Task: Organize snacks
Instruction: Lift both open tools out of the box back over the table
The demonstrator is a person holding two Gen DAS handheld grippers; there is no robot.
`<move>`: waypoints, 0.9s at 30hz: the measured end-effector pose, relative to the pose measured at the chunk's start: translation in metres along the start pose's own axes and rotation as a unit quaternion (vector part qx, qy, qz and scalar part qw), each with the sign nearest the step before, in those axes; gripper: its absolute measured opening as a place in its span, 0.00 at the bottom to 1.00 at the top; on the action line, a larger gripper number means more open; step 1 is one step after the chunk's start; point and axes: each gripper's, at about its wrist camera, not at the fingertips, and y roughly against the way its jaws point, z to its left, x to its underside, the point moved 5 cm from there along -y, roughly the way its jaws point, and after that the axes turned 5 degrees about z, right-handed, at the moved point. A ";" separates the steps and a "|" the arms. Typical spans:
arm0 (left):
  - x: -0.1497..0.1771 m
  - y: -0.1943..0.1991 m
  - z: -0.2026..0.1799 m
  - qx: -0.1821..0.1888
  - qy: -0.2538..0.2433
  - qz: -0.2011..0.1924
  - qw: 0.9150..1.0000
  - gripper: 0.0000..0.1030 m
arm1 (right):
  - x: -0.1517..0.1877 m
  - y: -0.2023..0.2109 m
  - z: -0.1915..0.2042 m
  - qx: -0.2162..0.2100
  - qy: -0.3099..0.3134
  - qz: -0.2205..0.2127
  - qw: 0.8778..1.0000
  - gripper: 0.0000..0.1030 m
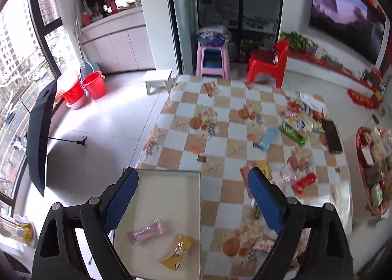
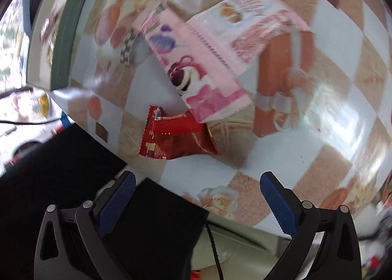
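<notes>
My left gripper [image 1: 193, 196] is open and empty above a shallow glass tray [image 1: 193, 209] at the table's near left corner. In the tray lie a pink snack bar [image 1: 146, 231] and a yellow packet [image 1: 178, 251]. My right gripper [image 2: 197, 196] is open and empty, hovering over the table's near edge. Ahead of it lie a red packet [image 2: 176, 137], a pink bear-print packet [image 2: 196, 69] and a pink-and-white packet [image 2: 247, 25], partly overlapping. The right wrist view is blurred.
The checkered table [image 1: 220, 113] holds scattered snacks: a blue packet [image 1: 268, 138], green and yellow bags [image 1: 297, 128], a red packet [image 1: 304, 183], a dark phone [image 1: 331, 135]. A red tray of snacks [image 1: 362, 164] stands at the right. Stools [image 1: 268, 64] stand beyond the table.
</notes>
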 end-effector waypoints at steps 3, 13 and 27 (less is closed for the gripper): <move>0.016 -0.005 -0.015 -0.012 -0.032 0.039 0.999 0.90 | -0.010 -0.007 -0.007 0.034 -0.004 -0.002 0.999 0.99; 0.056 -0.021 -0.060 -0.040 -0.155 0.114 0.980 0.90 | -0.010 0.044 -0.118 0.013 -0.198 -0.091 0.976 0.99; 0.085 -0.014 -0.078 -0.063 -0.187 0.143 0.970 0.90 | -0.040 0.076 -0.064 -0.007 -0.202 -0.124 0.972 0.99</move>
